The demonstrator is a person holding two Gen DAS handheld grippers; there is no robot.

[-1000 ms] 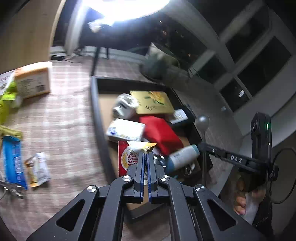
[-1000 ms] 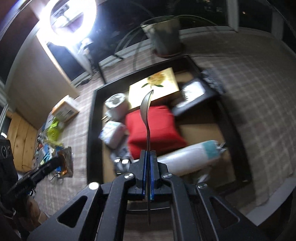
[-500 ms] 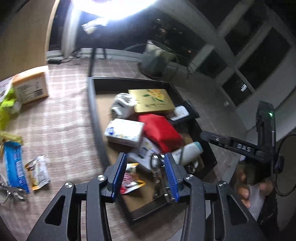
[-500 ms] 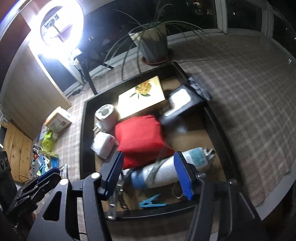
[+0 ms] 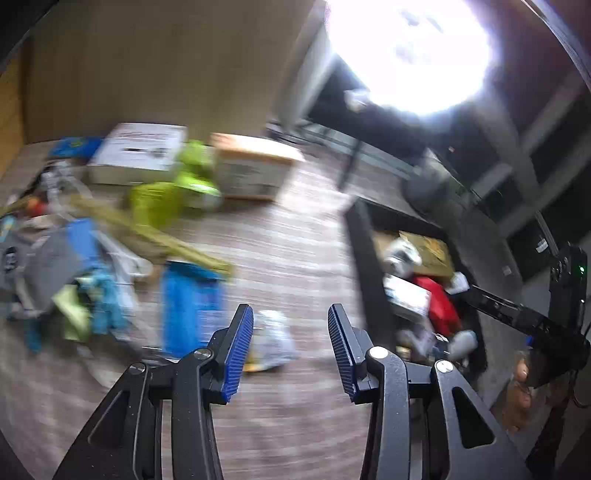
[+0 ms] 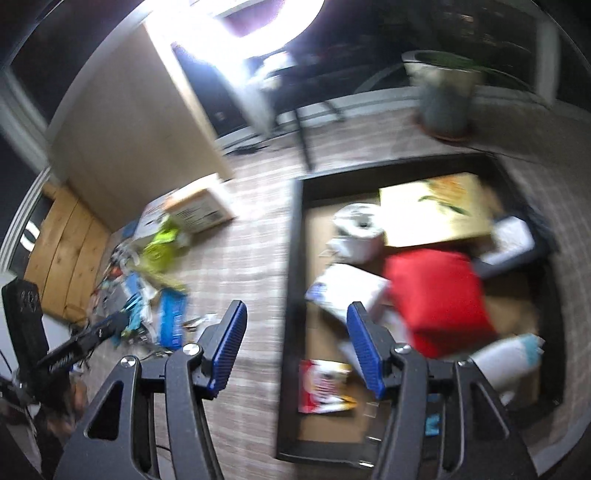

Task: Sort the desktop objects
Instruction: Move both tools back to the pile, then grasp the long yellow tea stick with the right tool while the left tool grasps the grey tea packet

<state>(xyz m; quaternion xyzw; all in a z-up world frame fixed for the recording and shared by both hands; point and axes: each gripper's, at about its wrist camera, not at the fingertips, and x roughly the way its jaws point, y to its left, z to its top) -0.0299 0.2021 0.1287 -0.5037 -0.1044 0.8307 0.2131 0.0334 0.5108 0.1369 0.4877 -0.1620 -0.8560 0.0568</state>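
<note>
Left wrist view blurred, left gripper (image 5: 290,347) jaws spread wide and empty over the checked cloth, small clear packet (image 5: 272,341) lying between its fingers, right gripper (image 6: 295,347) also spread and empty, straddling the black tray (image 6: 294,236) rim, red pouch (image 6: 436,295) inside

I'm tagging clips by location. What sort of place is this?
Probably a room at home set up for filming: a ring light on a stand, a potted plant by dark windows, and a checked tablecloth carrying a black tray of household odds and ends.
</note>
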